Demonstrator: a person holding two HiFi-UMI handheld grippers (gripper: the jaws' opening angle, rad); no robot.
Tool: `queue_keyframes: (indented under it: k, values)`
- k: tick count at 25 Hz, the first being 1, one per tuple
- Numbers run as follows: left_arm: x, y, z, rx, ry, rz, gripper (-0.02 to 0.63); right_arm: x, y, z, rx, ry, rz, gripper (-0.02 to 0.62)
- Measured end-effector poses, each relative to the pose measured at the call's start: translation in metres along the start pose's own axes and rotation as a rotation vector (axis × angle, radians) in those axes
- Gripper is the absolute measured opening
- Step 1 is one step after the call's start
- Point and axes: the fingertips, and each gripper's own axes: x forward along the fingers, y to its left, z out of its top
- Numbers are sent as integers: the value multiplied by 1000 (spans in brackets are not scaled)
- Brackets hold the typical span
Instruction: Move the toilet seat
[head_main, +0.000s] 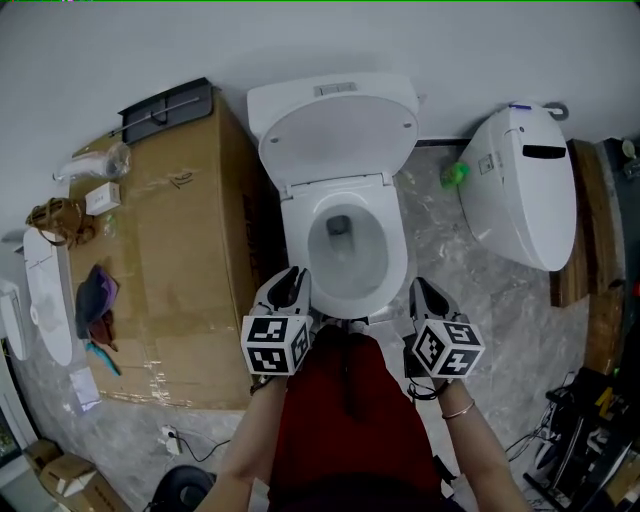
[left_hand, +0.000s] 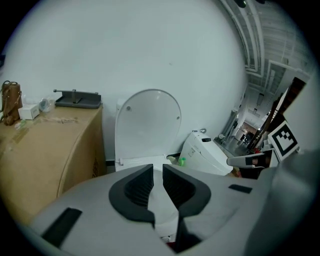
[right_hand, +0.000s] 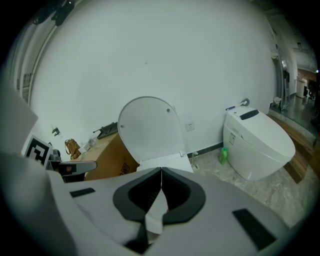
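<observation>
Red clothing and two forearms sit right under the camera, and just past them both grippers hover at the near rim of the toilet. The left gripper (head_main: 290, 285) has its jaws a narrow gap apart with nothing between them. The right gripper (head_main: 425, 295) has its jaws pressed together at the tips, also empty. Neither one touches the porcelain.

The toilet seat (head_main: 295, 240) looks to be lying flat on the bowl, while the lid (head_main: 338, 135) stands up against the tank at the far side. That leaves two readings: the seat waits down there to be lifted, or it has been set down and the grippers are clear of it. These pictures don't settle which. Any grip on it would need jaws opened wide enough to take the seat's near edge, which lies between the two grippers.

On to containers. The bowl (head_main: 345, 272) holds only a little water at the bottom. To the left stands a big cardboard box (head_main: 180, 260), taped shut, so its contents are unseen. A black clip-like tool (head_main: 168, 105), a small white box (head_main: 102, 198) and a brown bundle (head_main: 58, 218) rest on its top. On the right floor stands a green bottle (head_main: 455, 174), just beside a second toilet (head_main: 525, 185) with its lid down.
</observation>
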Motion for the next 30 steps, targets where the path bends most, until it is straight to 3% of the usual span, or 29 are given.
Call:
queue_keyframes:
  k: [9,17,23,26,30]
  values:
    - [41,27,-73,-43,127,65,34,49,-36,-63,18,160,-27,16]
    - [78,45,-125,-166,183,104,80,87,-60,-118,-39,314,-52,17]
    - [95,56,-158,-221,217,135,114,108,-85,-145,-17,384,-86,22]
    - [102,63,-174,-261,236,149,133,118,-94,-157,31,416,-76,110]
    - [108,70,-196,-295,265,163,144,129,-106,-176,84,466,-73,147]
